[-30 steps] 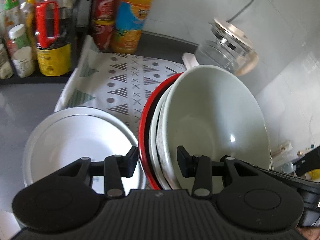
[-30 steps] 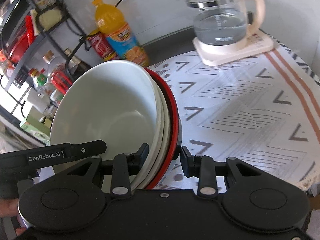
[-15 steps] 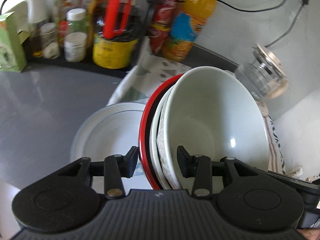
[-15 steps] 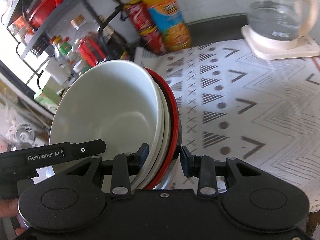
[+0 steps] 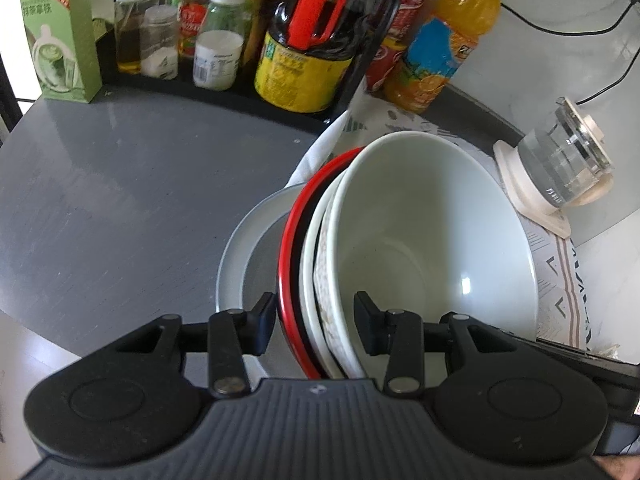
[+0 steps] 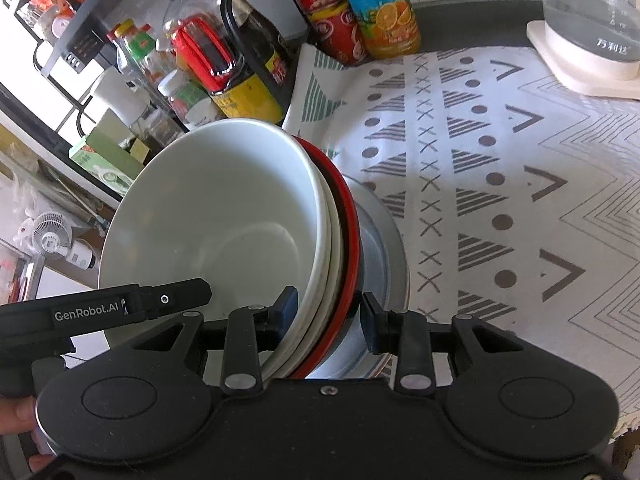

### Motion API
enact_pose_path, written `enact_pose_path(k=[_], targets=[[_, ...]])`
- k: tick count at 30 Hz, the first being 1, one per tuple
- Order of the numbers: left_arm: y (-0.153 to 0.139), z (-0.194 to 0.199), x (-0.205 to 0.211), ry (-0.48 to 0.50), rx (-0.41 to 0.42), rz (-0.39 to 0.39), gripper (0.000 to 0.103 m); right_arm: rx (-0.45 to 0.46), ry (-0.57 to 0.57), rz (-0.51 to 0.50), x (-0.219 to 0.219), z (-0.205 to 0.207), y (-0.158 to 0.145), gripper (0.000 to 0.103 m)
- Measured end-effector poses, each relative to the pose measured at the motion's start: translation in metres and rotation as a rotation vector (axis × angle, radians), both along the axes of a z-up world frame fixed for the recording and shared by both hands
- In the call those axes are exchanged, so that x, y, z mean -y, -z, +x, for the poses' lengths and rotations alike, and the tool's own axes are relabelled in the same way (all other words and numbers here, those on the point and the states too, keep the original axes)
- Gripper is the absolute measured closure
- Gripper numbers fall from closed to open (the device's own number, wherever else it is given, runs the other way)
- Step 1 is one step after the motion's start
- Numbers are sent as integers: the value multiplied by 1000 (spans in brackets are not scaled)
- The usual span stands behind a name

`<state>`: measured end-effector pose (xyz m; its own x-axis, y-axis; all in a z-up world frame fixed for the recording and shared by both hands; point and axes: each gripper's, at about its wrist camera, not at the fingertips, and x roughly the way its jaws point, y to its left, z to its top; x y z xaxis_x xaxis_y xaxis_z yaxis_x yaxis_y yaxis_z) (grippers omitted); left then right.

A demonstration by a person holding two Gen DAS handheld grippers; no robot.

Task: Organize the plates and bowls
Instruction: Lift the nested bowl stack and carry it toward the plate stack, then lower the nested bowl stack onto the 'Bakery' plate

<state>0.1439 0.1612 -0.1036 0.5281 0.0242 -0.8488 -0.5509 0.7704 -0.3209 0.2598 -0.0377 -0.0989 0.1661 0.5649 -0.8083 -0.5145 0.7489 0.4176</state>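
Observation:
A nested stack of bowls [image 5: 432, 248], a pale green bowl inside, then speckled and white ones, then a red-rimmed black one [image 5: 292, 240], is gripped from both sides. My left gripper [image 5: 316, 322] is shut on one side of the stack's rims. My right gripper [image 6: 330, 312] is shut on the opposite side of the stack [image 6: 224, 216]. The stack hangs tilted just over a white plate [image 5: 244, 252], also in the right wrist view [image 6: 384, 256]. Whether it touches the plate is hidden.
A black rack [image 5: 208, 92] with jars, oil and sauce bottles stands at the back. A cola bottle [image 6: 324, 8] and an orange juice bottle [image 5: 444, 40] stand beside it. A glass kettle [image 5: 560, 168] sits on the patterned cloth [image 6: 500, 184]. Grey counter [image 5: 112, 208] lies left.
Both grippers have carried the bowl stack left, from over the patterned cloth to above the white plate at the cloth's edge. The grip on the stack is unchanged.

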Motion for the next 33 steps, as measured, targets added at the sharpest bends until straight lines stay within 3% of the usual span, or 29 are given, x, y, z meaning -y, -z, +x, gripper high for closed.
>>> enact_pose_path(k=[13, 18, 23, 25, 27, 29, 31, 33], targets=[[15, 0, -8, 2, -25, -43, 62, 0, 3, -35, -4, 0, 5, 69], [16, 2, -10, 10, -22, -54, 62, 5, -6, -22, -4, -1, 5, 60], [15, 3, -13, 19, -14, -62, 58, 26, -17, -29, -5, -3, 2, 58], [13, 3, -13, 22, -6, -56, 57, 39, -16, -17, -4, -4, -1, 53], [11, 3, -14, 20, -9, -55, 49, 64, -13, -7, -2, -5, -6, 36], [10, 2, -15, 5, -20, -46, 32, 92, -8, -1, 1, -6, -11, 21], [9, 0, -15, -13, -17, -27, 22, 116, -10, 10, 5, -7, -16, 15], [8, -2, -17, -29, -10, -14, 21, 136, -12, 17, 9, -8, -19, 6]])
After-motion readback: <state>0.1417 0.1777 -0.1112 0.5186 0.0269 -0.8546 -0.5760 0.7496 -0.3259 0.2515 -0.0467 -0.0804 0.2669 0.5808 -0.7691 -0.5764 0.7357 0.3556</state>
